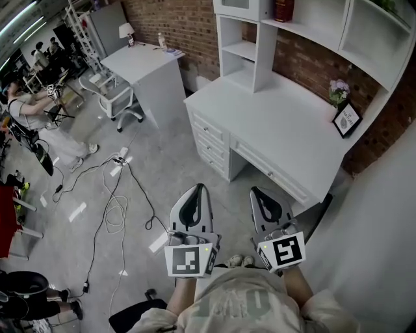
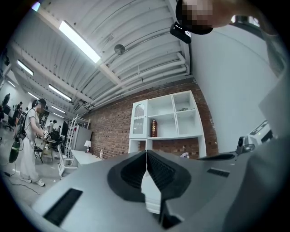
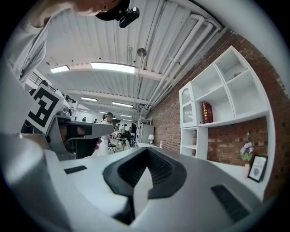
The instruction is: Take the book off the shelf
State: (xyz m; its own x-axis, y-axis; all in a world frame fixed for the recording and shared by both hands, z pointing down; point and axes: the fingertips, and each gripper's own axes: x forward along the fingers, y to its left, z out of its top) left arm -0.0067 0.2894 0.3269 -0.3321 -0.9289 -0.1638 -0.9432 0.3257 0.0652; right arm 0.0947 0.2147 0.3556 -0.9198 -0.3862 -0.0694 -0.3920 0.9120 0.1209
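Observation:
The dark red book [image 1: 283, 10] stands upright on an upper shelf of the white hutch [image 1: 257, 49] at the back of the desk. It also shows in the left gripper view, where the book [image 2: 154, 128] is small and far off, and in the right gripper view, with the book [image 3: 207, 112] up to the right. Both grippers are held low, in front of the person's body, well short of the desk. My left gripper [image 1: 200, 188] is shut with nothing in it, its pads [image 2: 156, 170] touching. My right gripper [image 1: 255, 192] is likewise shut and empty, pads [image 3: 156, 165] together.
The white desk [image 1: 279, 123] with drawers carries a small flower pot [image 1: 338, 91] and a picture frame [image 1: 346, 119] at its right end. A second white table [image 1: 140, 62] and a chair [image 1: 117, 97] stand at the left. Cables [image 1: 117, 208] lie on the floor. A person [image 1: 26, 117] stands far left.

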